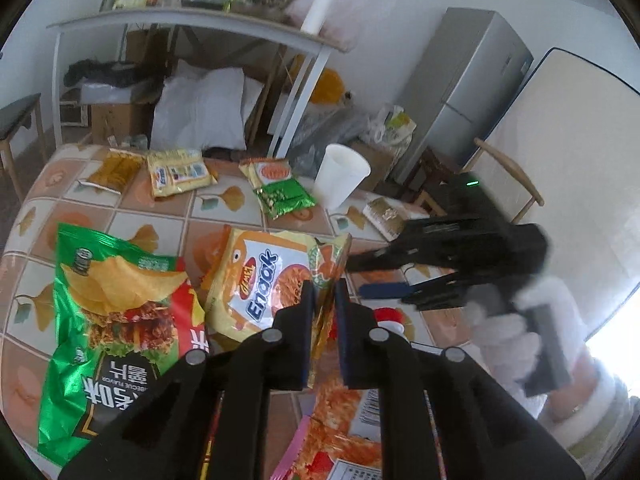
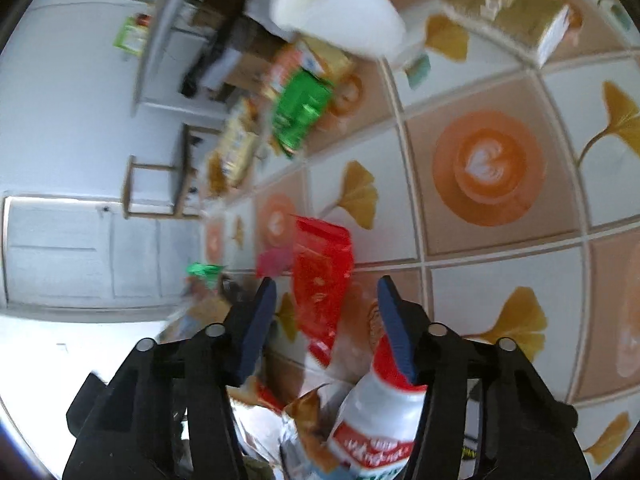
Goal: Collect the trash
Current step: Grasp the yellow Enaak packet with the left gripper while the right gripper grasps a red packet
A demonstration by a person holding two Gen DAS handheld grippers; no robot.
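Early stage. Left gripper (image 1: pixel 324 300) clamped on orange-yellow foil noodle wrapper (image 1: pixel 264 280), frame centre. Right gripper (image 2: pixel 326 320) parted, nothing pinched. Green crisp bag (image 1: pixel 108 320), lower left, uncollected.

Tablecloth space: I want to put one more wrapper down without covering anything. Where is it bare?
Bare squares lie between the white cup and the right gripper, around the latte print. It is crowded near the left gripper, shut on the Enaak packet, beside the green chip bag.
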